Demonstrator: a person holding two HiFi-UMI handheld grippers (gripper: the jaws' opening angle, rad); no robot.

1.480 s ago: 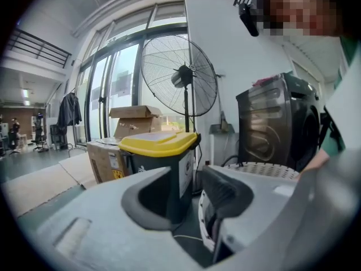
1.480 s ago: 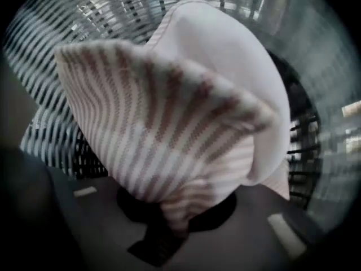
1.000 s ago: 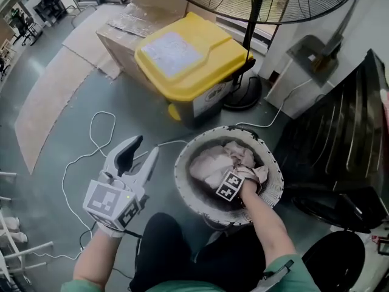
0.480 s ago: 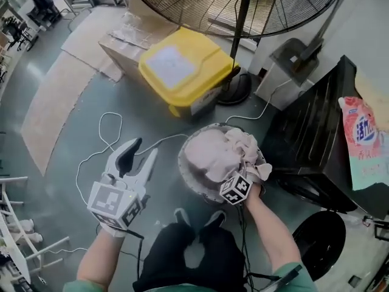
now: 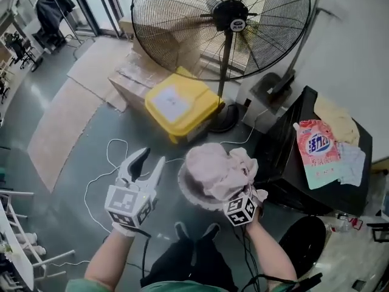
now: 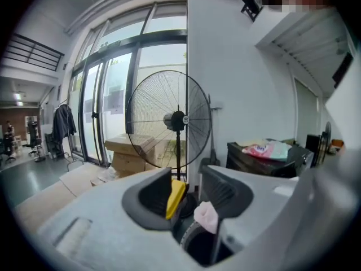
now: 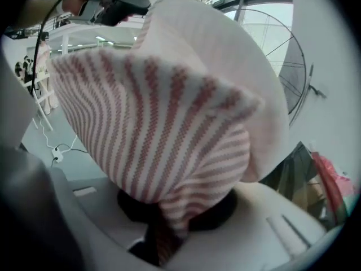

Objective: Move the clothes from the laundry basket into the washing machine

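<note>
Right gripper (image 5: 242,208), its 2 jaws narrow on a pink striped garment (image 7: 169,129) that hides their tips, holds the clothes bundle (image 5: 213,166) over the laundry basket (image 5: 186,191), only its rim visible; left gripper (image 5: 149,163) wide, empty.

One big standing fan (image 5: 222,29). One yellow bin (image 5: 176,105) with its lid shut. One round laundry basket (image 5: 187,192). One dark washing machine (image 5: 285,157), with one pink detergent pouch (image 5: 316,154) on top. One white cable (image 5: 97,175) on the floor. One dark coat (image 5: 51,8) on a rack. The clothes (image 5: 213,169) hang as one bundle, perhaps two pieces.
</note>
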